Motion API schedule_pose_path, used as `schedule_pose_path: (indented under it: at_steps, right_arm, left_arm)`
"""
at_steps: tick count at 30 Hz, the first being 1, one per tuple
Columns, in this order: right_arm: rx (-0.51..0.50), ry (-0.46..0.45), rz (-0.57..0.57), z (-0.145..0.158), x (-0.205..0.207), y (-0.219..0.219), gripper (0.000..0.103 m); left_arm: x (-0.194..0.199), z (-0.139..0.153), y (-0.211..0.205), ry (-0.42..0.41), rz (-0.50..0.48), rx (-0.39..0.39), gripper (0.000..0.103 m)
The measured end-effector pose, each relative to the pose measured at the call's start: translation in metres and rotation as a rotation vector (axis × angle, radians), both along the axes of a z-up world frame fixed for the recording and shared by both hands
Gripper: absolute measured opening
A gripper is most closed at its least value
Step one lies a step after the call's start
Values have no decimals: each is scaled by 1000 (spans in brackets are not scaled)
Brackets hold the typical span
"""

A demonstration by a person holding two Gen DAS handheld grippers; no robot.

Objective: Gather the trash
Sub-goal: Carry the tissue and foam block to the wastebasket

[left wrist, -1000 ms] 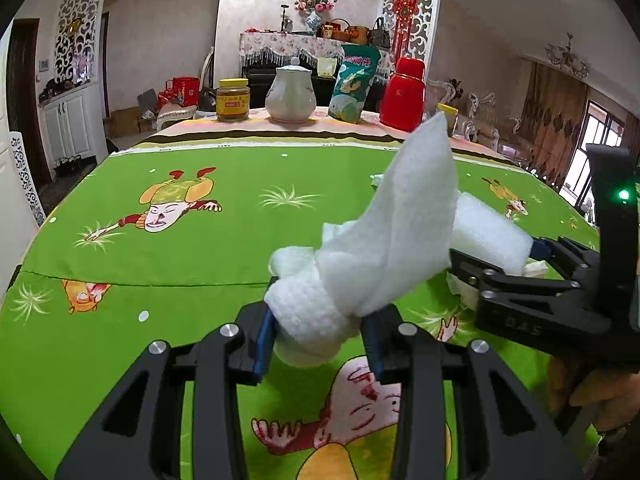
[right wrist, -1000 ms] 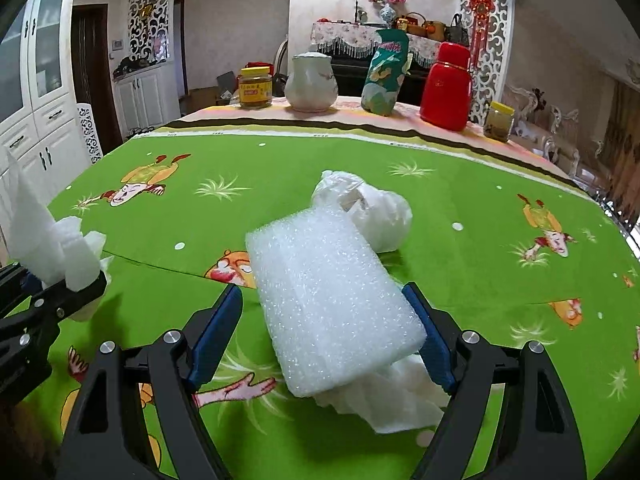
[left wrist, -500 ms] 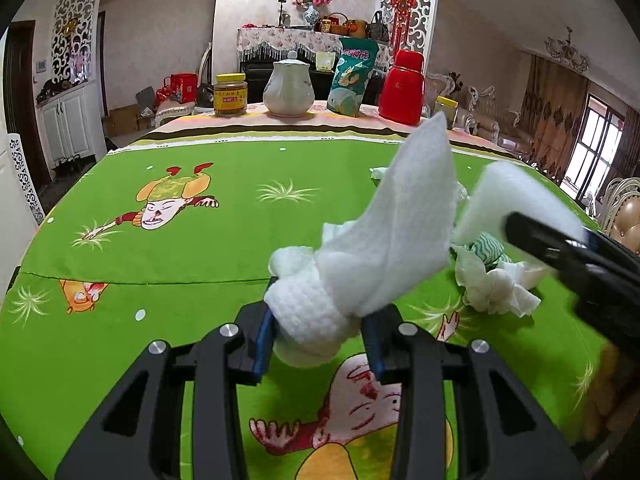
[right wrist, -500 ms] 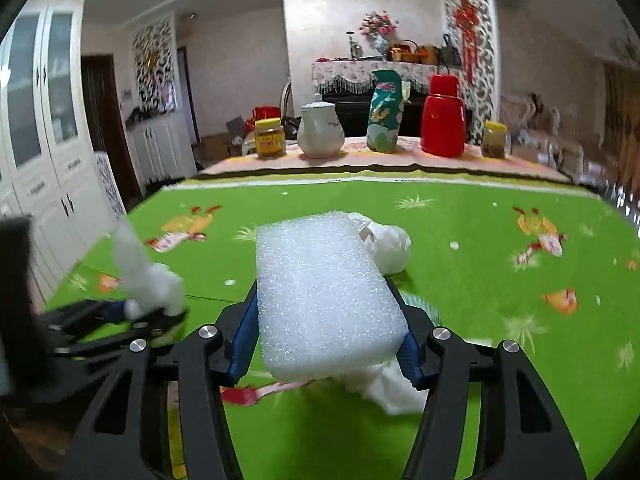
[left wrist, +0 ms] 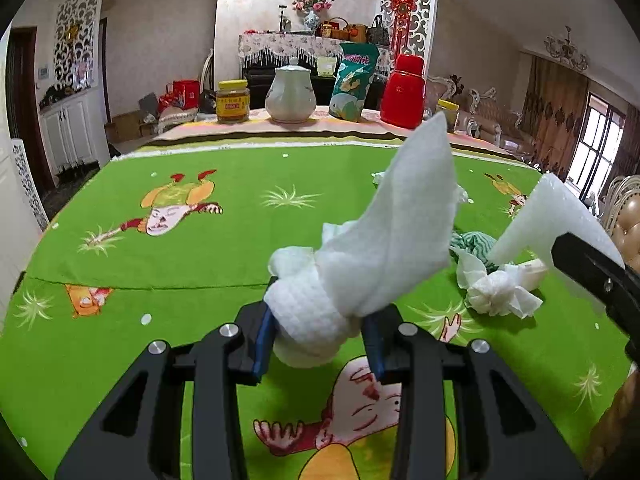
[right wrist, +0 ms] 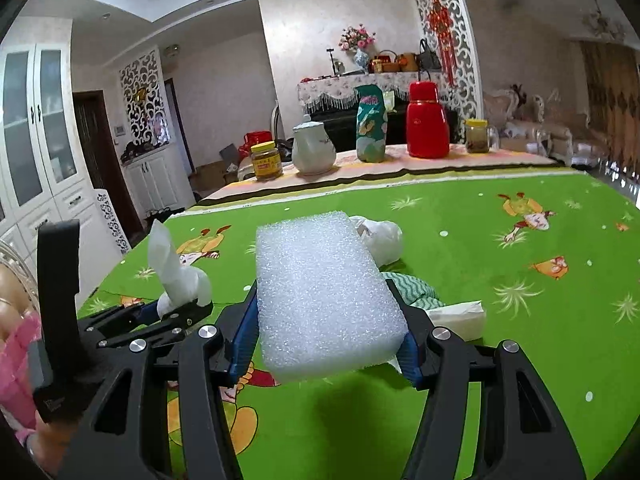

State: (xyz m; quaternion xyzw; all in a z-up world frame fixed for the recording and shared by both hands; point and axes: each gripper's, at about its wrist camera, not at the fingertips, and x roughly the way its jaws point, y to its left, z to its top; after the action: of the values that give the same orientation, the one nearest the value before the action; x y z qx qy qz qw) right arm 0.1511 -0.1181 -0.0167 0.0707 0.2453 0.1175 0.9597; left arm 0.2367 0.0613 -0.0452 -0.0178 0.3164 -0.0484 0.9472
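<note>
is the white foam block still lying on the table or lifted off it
Lifted. The right gripper is shut on the foam block, which hangs clear above the green tablecloth with its shadow below.

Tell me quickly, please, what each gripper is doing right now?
Left gripper: shut on the crumpled paper towel.
Right gripper: shut on the white foam block.

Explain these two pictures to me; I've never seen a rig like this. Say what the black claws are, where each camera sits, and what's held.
No robot here: a person holds a two-finger gripper in each hand, with a fisheye camera on each looking along its fingers. In the left wrist view, the left gripper has its jaws shut on a crumpled white paper towel. In the right wrist view, the right gripper clamps a white foam block. Loose tissues and a green-striped cloth lie on the green cartoon tablecloth. Jars, a teapot and a red flask stand at the far edge.
</note>
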Motion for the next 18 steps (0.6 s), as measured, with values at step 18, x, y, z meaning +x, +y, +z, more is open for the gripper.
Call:
schedule_pose_path:
  at_steps: [18]
  right_arm:
    - [3, -45, -1, 17, -7, -14, 57]
  left_arm:
    - [-48, 34, 4, -119, 74, 79, 36]
